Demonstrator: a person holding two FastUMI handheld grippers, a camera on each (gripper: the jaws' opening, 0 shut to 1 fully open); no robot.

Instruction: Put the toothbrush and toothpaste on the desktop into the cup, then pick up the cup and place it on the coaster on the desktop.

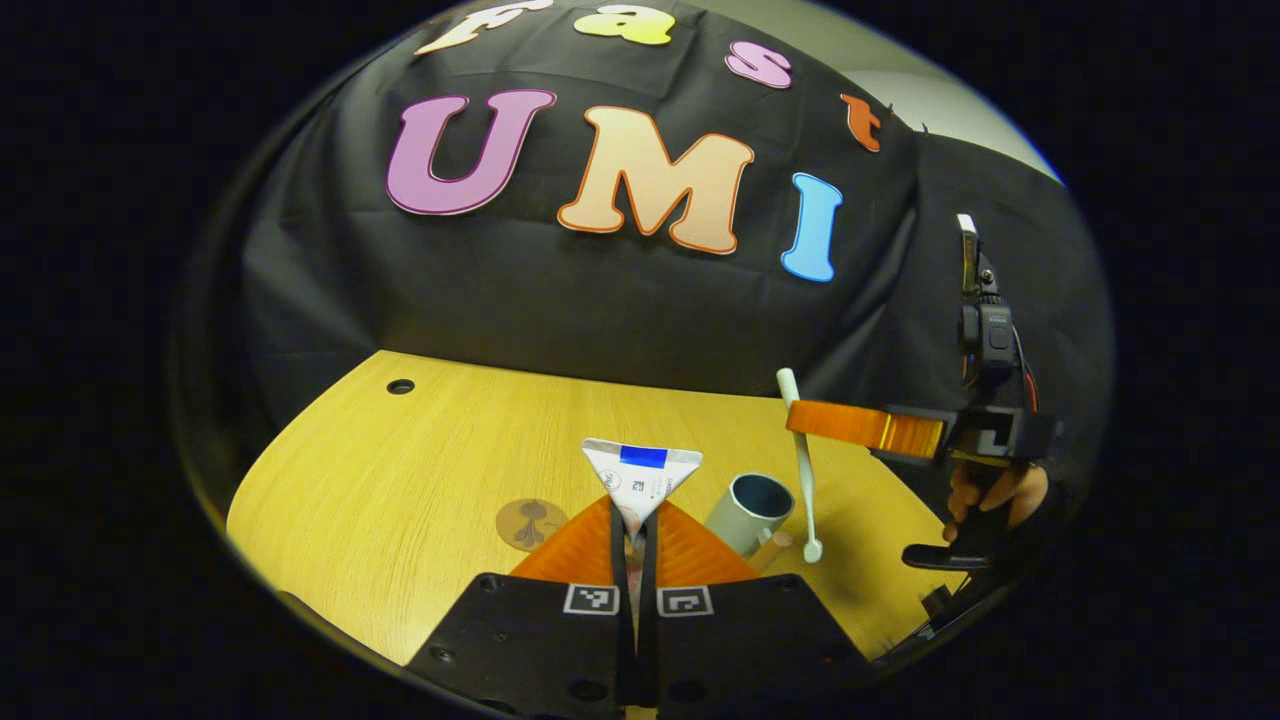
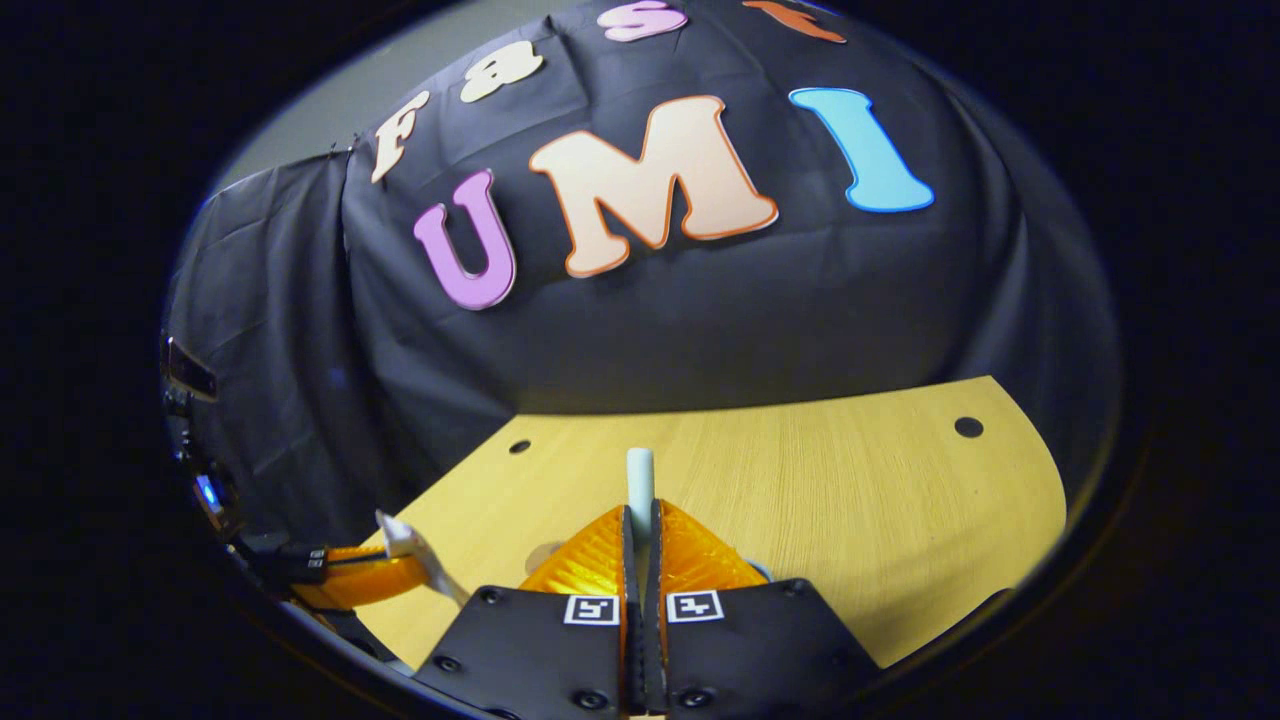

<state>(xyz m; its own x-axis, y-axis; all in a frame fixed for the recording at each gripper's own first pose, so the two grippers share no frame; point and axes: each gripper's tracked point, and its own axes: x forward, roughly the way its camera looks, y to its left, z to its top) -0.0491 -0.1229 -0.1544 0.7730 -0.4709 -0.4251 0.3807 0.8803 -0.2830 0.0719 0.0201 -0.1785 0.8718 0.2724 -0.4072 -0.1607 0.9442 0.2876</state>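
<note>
In the left gripper view, the left gripper [image 1: 636,535] has its fingers pressed almost together, clamped on the toothpaste tube [image 1: 640,478], whose flat crimped end fans out above them at lower centre. Just right of the fingers the cup [image 1: 750,512] stands on the desk [image 1: 400,470] with its mouth open. Left of them the round coaster [image 1: 530,523] lies flat on the wood. At the right of the frame the right gripper [image 1: 805,420], held by a hand [image 1: 990,495], grips the toothbrush [image 1: 803,470] upright, its lower end hanging beside the cup's rim.

In the right gripper view, that gripper's fingers [image 2: 690,555] are clamped on the toothbrush handle, which rises between them at lower centre. Bare desk spreads to the upper right as far as its back edge.
</note>
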